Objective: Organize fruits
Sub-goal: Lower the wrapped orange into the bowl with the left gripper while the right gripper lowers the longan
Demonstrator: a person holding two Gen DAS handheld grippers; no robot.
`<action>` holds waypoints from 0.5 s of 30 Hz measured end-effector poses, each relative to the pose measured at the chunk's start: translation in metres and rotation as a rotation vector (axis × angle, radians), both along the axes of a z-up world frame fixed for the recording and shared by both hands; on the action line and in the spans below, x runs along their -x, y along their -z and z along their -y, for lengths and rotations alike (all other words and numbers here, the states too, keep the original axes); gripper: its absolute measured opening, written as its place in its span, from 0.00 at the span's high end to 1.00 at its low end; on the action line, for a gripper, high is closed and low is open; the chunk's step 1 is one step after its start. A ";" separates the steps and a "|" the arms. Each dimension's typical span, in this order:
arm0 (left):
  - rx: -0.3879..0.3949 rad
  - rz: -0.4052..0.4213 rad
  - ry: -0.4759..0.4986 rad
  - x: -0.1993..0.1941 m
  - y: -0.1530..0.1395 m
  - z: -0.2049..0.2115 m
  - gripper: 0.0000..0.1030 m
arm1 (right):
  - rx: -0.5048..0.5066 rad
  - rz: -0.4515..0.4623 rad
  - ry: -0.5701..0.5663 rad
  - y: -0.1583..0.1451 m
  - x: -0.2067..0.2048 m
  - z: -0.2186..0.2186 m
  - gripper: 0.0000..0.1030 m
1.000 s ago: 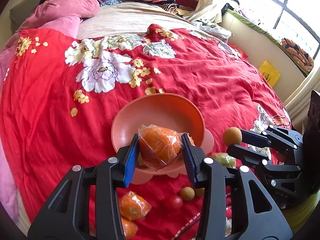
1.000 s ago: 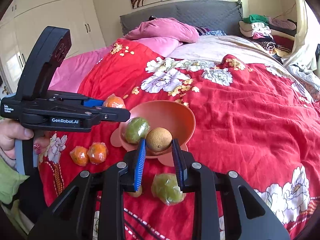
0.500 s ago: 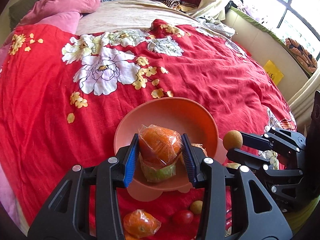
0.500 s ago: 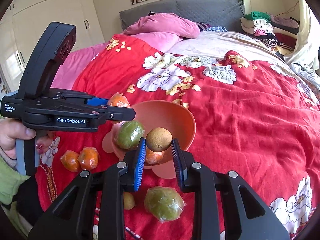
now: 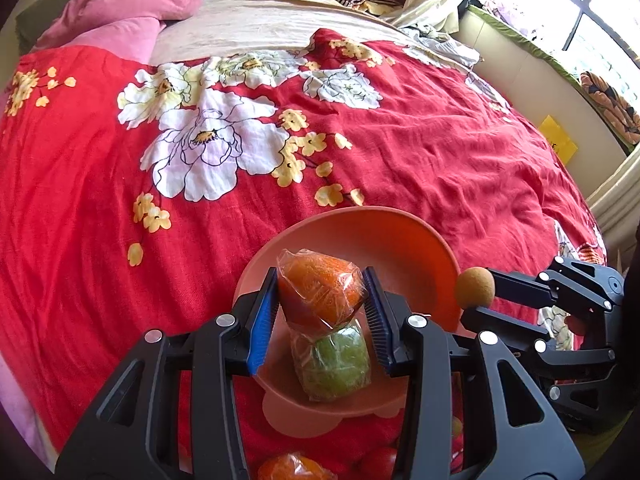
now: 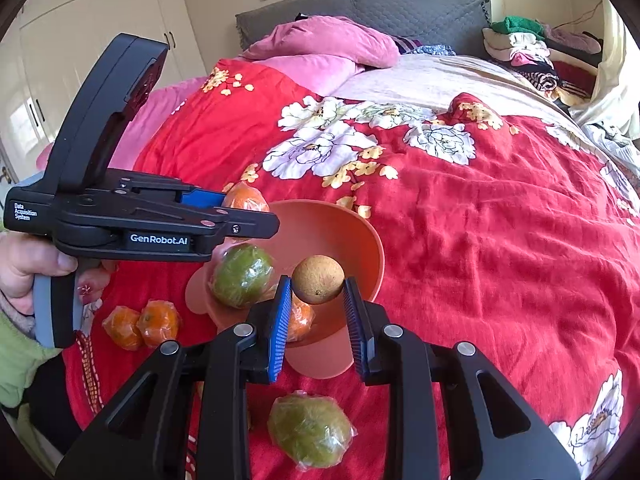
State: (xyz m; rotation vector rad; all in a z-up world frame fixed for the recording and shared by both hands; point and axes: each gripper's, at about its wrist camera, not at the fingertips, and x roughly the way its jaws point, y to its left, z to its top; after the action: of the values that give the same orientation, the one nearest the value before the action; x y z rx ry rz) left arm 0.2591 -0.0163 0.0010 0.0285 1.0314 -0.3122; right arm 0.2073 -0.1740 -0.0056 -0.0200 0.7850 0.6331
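A salmon-pink bowl [image 5: 404, 236] [image 6: 360, 248] sits on the red floral bedspread. My left gripper [image 5: 320, 300] is shut on a plastic-wrapped orange [image 5: 320, 288] and holds it over the bowl, above a wrapped green fruit [image 5: 332, 364] [image 6: 242, 276] lying inside. My right gripper [image 6: 318, 300] is shut on a small round brown fruit [image 6: 318, 285] [image 5: 475, 288] at the bowl's near rim. Another wrapped orange [image 6: 300, 320] lies in the bowl under it.
On the bedspread near the bowl lie a wrapped green fruit [image 6: 310, 432], two wrapped oranges [image 6: 142, 324], one more wrapped orange [image 5: 292, 468] and a red tomato [image 5: 376, 466]. Pink pillows [image 6: 332, 46] and folded clothes [image 6: 528, 48] are at the far end.
Both grippers have moved forward over the bowl with their fruits. The bowl and the green fruit inside now sit closer beneath the left gripper.
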 end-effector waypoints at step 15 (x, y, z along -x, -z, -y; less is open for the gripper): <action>-0.009 -0.025 -0.006 -0.014 0.012 0.004 0.68 | 0.037 -0.016 0.003 0.012 -0.011 -0.008 0.75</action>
State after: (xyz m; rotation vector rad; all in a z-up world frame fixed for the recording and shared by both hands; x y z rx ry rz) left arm 0.2730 -0.0201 -0.0115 0.0299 1.0571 -0.3029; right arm 0.2178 -0.1661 -0.0179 -0.0480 0.8120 0.6163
